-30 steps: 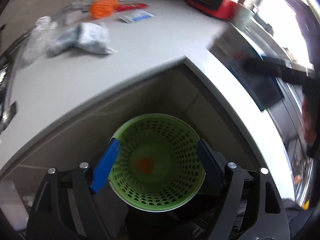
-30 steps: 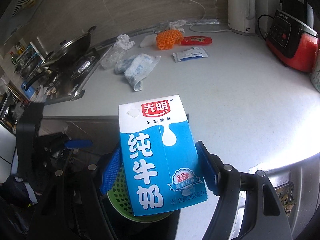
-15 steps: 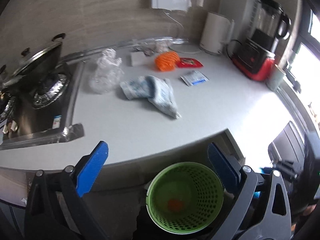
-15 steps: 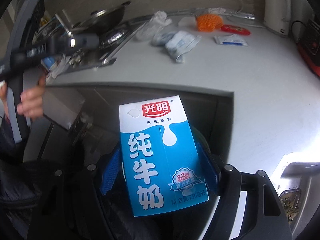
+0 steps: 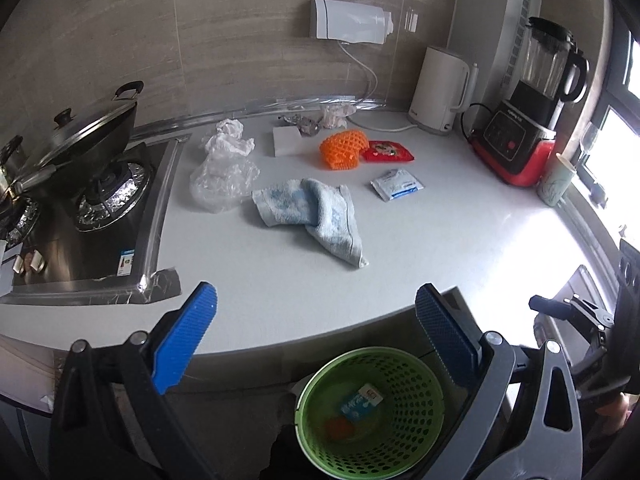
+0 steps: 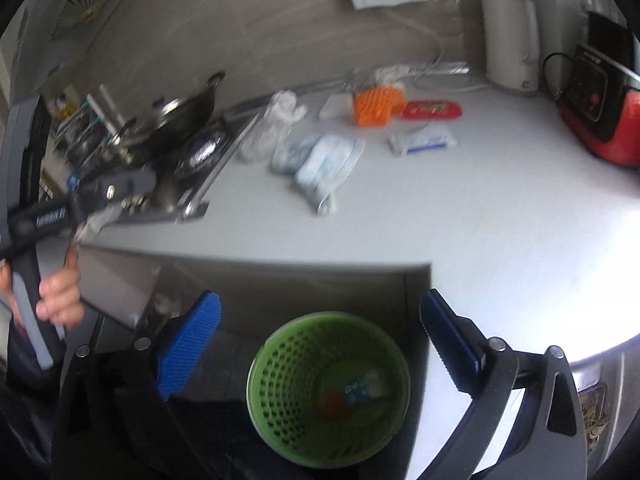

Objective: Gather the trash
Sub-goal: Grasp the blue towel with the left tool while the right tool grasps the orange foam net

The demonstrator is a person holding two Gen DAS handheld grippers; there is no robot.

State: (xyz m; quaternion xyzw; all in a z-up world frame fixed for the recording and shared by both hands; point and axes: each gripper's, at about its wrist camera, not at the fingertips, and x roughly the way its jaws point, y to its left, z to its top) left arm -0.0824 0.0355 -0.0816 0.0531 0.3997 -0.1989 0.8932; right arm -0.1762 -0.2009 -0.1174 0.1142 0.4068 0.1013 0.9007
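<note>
A green perforated bin (image 5: 370,408) stands on the floor below the counter edge; it also shows in the right wrist view (image 6: 328,386). A blue-and-white milk carton (image 5: 359,399) and an orange piece lie inside it. My left gripper (image 5: 316,332) is open and empty above the bin's left side. My right gripper (image 6: 320,340) is open and empty directly above the bin. On the counter lie an orange foam net (image 5: 344,148), a red wrapper (image 5: 387,151), a blue-white sachet (image 5: 397,185), clear plastic (image 5: 220,180) and crumpled white paper (image 5: 230,140).
A blue towel (image 5: 316,210) lies mid-counter. A gas stove with a lidded wok (image 5: 80,136) is at left. A white kettle (image 5: 438,92), a red-based blender (image 5: 528,120) and a cup (image 5: 554,180) stand at the back right.
My right gripper opened and the milk carton dropped into the green bin. My left gripper opened wide and tilted up from over the bin to face the counter.
</note>
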